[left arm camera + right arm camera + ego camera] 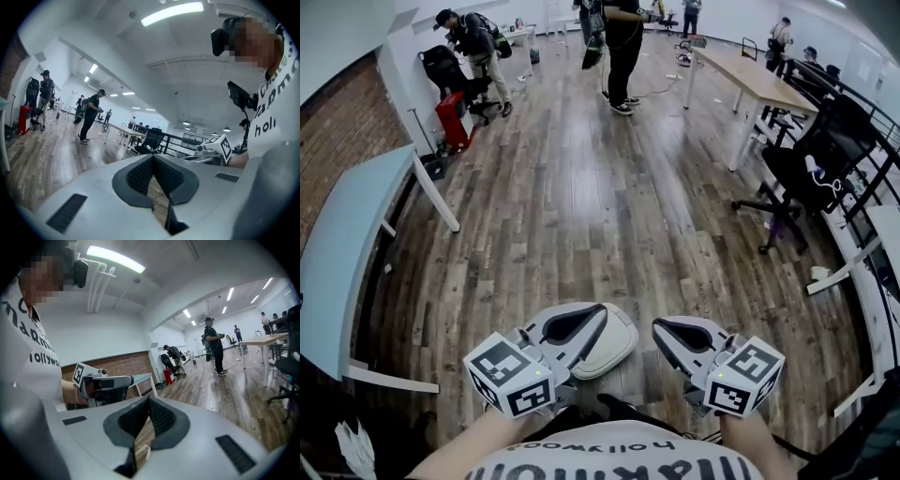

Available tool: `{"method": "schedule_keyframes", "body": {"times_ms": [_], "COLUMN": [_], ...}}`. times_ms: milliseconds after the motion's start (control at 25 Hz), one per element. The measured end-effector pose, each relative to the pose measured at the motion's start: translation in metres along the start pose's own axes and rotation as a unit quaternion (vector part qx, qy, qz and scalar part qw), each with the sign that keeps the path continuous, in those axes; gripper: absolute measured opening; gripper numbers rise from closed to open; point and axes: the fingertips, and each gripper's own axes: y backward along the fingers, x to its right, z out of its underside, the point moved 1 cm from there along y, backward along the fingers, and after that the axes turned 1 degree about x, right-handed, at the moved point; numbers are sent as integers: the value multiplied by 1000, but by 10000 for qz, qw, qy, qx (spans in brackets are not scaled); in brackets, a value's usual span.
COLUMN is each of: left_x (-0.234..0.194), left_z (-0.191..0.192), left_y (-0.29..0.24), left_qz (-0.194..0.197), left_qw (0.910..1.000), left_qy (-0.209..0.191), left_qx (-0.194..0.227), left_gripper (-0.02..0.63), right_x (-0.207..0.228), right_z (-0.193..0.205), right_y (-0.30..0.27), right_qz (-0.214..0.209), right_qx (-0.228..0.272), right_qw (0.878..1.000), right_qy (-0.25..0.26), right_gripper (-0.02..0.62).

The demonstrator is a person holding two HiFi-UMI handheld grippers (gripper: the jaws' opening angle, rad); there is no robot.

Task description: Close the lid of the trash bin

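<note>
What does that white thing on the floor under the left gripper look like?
The trash bin is seen only from above, so just its top shows: a cream-white lid with rounded corners and a smooth, plastic look, lying flat and seemingly shut. It stands on the wooden floor close in front of the person. The left gripper overlaps it in the head view; whether they touch cannot be told.
</note>
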Motion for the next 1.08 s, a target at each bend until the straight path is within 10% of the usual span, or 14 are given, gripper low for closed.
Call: {"method": "schedule_keyframes", "body": {"times_ms": [1080], "left_x": [-4], "left_z": [2], "left_y": [-34], "left_qz": [73], "left_qw": [9999], "left_qy": [81], "left_qx": [45], "left_gripper": [6], "right_x": [24], "right_z": [-10], "right_y": [0], "right_qz": [-36], "right_qx": [-98], "right_qw": [9994], "right_qy": [344], "right_gripper": [9]}}
